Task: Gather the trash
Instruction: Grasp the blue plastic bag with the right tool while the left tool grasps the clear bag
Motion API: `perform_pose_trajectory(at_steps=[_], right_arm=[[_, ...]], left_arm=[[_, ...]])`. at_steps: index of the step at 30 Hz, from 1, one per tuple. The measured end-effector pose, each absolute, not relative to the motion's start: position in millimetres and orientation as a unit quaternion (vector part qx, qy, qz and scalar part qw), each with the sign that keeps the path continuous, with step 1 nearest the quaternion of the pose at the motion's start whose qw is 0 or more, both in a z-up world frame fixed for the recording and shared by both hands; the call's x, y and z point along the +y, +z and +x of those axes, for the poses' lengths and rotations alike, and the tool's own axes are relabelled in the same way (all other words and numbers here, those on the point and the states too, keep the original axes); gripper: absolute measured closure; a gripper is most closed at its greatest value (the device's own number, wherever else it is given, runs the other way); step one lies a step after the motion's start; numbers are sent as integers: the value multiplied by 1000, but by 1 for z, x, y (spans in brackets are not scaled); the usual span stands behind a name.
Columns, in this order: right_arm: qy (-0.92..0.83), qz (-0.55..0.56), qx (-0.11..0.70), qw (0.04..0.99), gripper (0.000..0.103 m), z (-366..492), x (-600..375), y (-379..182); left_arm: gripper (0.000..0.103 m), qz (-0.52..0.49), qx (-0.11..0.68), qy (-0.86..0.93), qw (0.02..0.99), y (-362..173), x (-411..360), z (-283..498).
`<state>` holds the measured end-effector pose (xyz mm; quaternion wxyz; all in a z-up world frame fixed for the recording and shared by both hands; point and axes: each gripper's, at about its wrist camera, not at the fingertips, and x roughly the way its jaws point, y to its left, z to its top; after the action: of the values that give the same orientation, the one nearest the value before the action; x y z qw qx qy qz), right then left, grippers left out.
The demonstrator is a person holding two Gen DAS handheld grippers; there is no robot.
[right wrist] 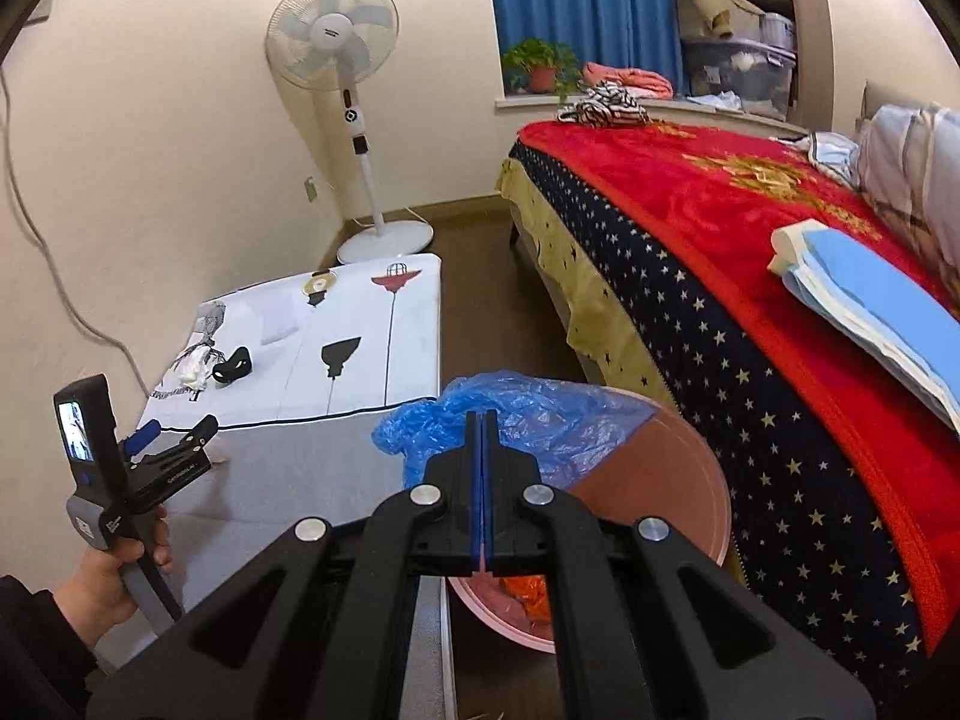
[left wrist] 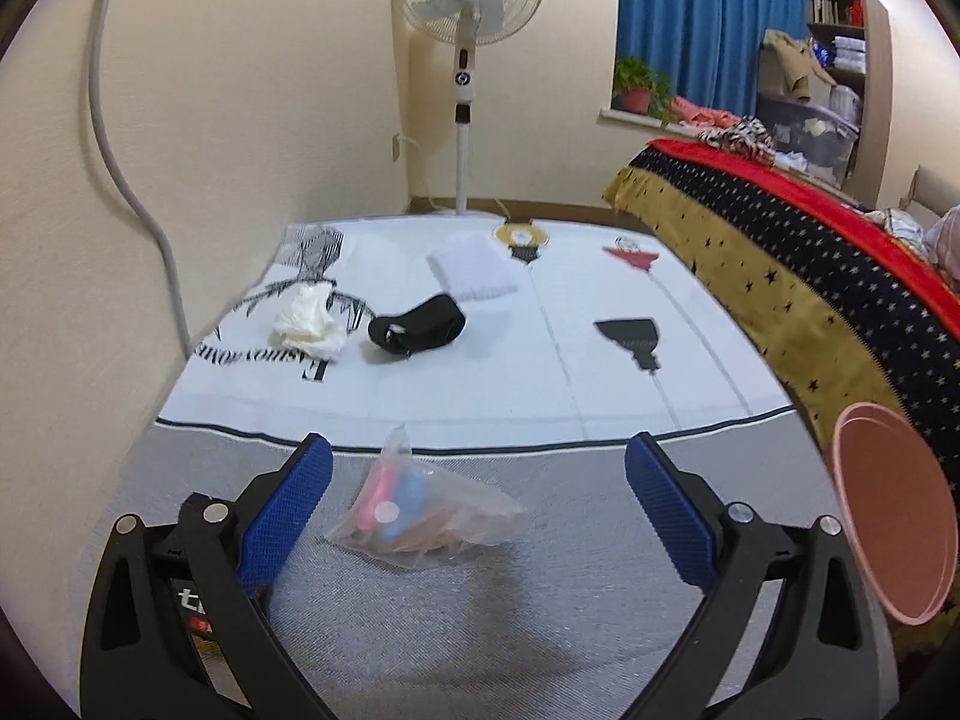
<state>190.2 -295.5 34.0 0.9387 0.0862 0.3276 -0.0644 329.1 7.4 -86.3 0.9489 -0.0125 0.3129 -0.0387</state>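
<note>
A clear plastic bag with pink and blue bits inside lies on the grey mat. My left gripper hangs over it, open, with the bag between the blue pads and nearer the left one. Farther off on the white printed sheet lie a crumpled white tissue and a black cloth item. My right gripper is shut, a pink sliver between its pads, on the rim of a tilted pink basin. The basin holds a blue plastic bag and orange scraps. The left gripper shows in a hand.
A bed with a red and starred blanket runs along the right, with folded blue cloth on it. A standing fan is at the far wall. A grey cable hangs down the left wall. A strip of brown floor separates sheet and bed.
</note>
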Motion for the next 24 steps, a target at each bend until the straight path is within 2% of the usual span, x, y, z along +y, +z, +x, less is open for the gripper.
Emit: perform_pose_trajectory(at_steps=[19, 21, 24], right_arm=[[-65, 86, 327, 939, 103, 191, -292, 32], [-66, 86, 327, 939, 103, 191, -292, 32], [-66, 86, 327, 939, 103, 191, -292, 32]], left_arm=[[9, -2, 408, -23, 913, -123, 7, 365], [15, 3, 416, -25, 909, -125, 5, 367], [41, 1, 431, -42, 901, -129, 4, 371]])
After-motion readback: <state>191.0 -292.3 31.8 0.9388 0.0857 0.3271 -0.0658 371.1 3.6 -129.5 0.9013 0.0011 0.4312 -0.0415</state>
